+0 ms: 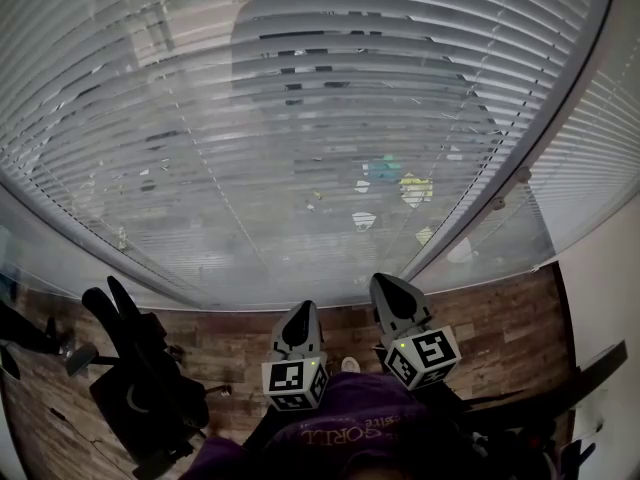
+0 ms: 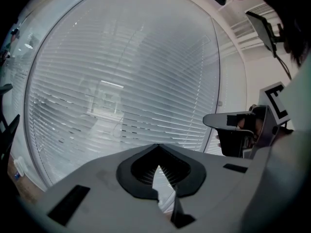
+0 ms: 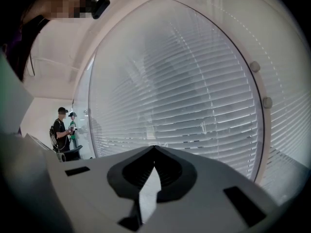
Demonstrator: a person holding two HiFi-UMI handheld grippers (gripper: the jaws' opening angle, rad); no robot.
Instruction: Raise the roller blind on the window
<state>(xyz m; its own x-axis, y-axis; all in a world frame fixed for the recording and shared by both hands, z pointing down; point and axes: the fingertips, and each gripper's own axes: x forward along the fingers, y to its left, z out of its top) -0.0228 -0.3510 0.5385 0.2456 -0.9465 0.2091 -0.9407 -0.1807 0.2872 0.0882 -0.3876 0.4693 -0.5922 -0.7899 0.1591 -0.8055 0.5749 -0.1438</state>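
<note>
A white slatted blind (image 1: 300, 118) hangs down over the whole window ahead. It fills the left gripper view (image 2: 121, 81) and the right gripper view (image 3: 184, 91). Both grippers point at it from low in the head view. My left gripper (image 1: 298, 313) is shut, its tips meeting at a point (image 2: 158, 145) with nothing between them. My right gripper (image 1: 388, 283) sits a little farther forward, close to the white window post (image 1: 500, 188). It is shut too (image 3: 154, 147), and no cord or chain shows between its jaws. The right gripper also shows at the left gripper view's right side (image 2: 211, 120).
A black office chair (image 1: 140, 368) stands on the wooden floor (image 1: 500, 308) at my left. A second blind section (image 1: 600, 148) runs to the right of the post. Two people (image 3: 63, 127) stand far off at the left in the right gripper view.
</note>
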